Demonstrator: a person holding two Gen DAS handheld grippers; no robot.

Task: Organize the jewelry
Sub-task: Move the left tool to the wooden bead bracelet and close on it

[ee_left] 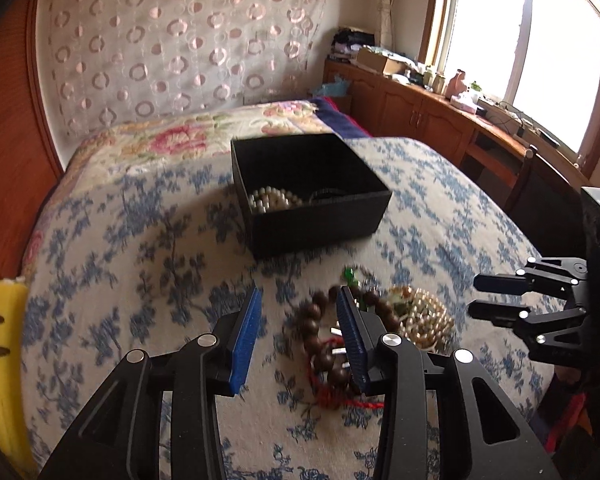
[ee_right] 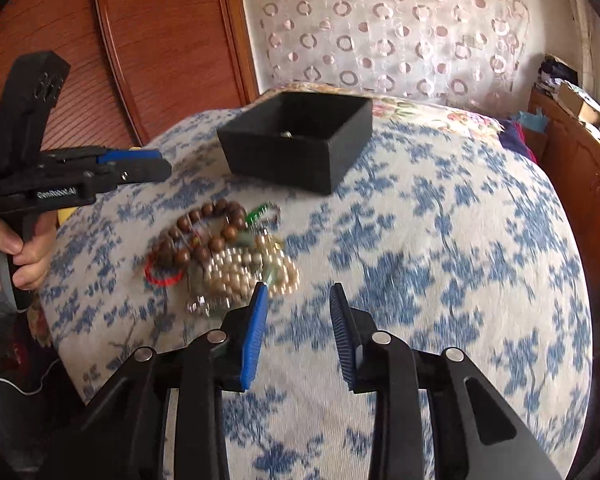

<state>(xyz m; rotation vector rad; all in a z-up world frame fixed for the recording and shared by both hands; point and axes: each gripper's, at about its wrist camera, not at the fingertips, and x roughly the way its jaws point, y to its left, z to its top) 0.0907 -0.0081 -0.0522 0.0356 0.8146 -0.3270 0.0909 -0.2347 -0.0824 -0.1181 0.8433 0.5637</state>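
Blue-and-white floral bedspread fills the scene, and there's plenty of bare cloth to the right of the jewelry, running out to the rounded edge of the bed. One black box sits further back, near the flowered pillow end, its top open; inside, one strand of pearls lies against the near-left wall with a dark band beside it, hard to make out.

Nearer in, one heap of jewelry lies on the spread, well apart from the box: one wooden bead bracelet, one pearl cluster, one red cord loop, a green piece. The rest is tangled and blurred, no clean count there.

Left gripper hangs over the heap, jaws spread wide, nothing between them, its right blue pad over the wooden beads. Right gripper is released too, jaws parted, empty, its left fingertip just at the pearl cluster's edge and open cloth under the gap. Two grippers, both unclenched.

Wooden headboard to the left, a cabinet under the window on the far side.
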